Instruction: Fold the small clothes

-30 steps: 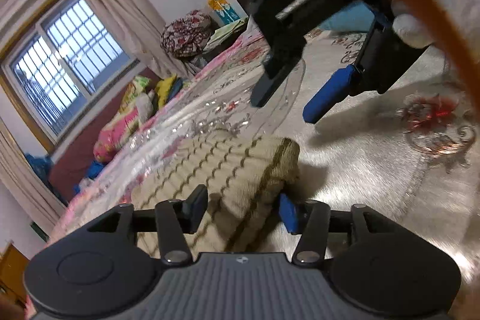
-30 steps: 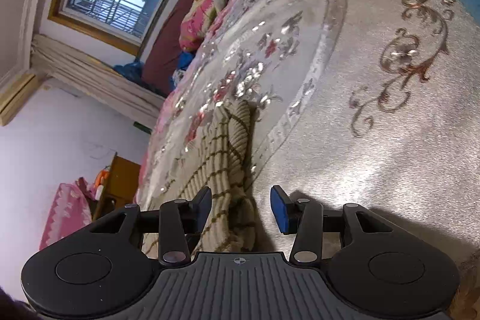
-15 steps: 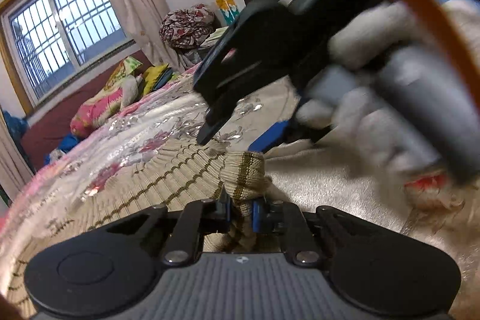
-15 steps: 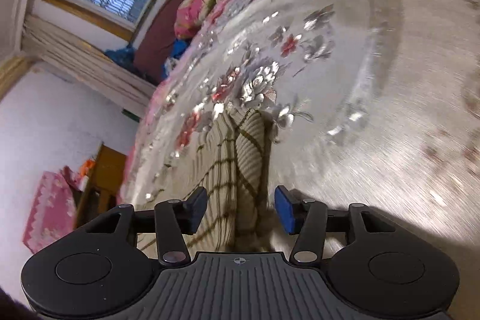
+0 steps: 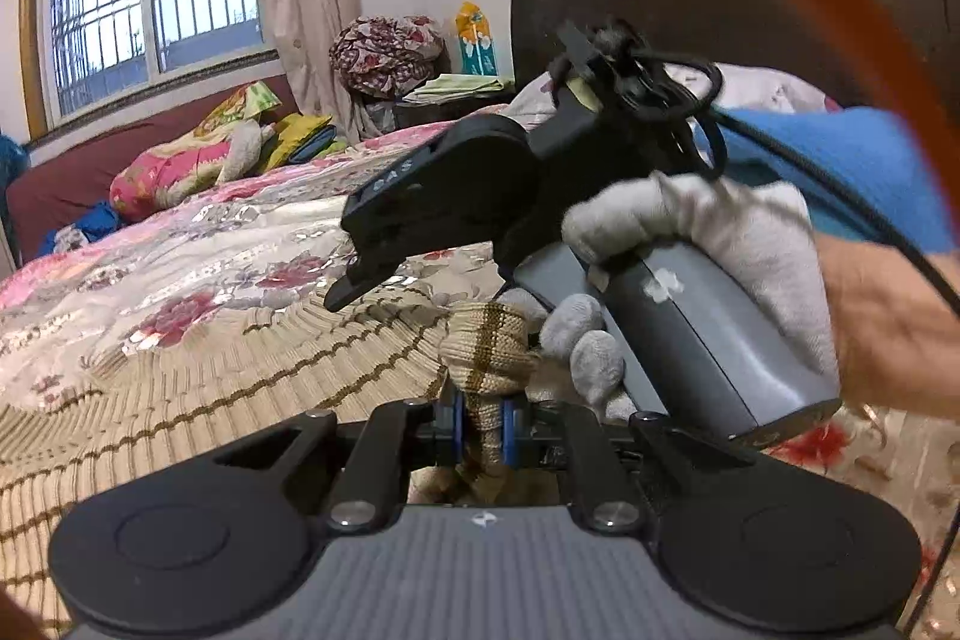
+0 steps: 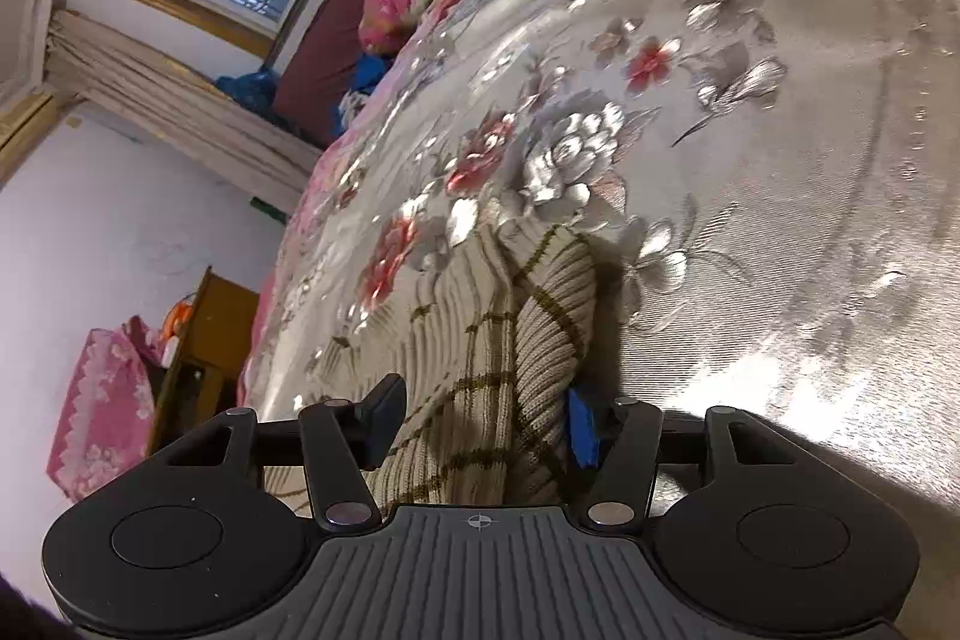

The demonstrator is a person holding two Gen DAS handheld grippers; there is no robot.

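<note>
Left tool (image 5: 480,430): clamped on sweater (image 5: 489,340) corner.
Right tool (image 6: 480,424): apart, sweater between.
Risk: corner could be pulled free.

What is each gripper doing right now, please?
Left gripper: shut on a pinched corner of the striped knit garment.
Right gripper: open, garment edge between its jaws but not clamped.

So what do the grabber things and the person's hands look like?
Each gripper is black with a ribbed grey body, round black discs at the sides and blue pads on its fingers. The right gripper has a grey handle and a black cable. The hand wears a white knit glove and a blue sleeve.
</note>
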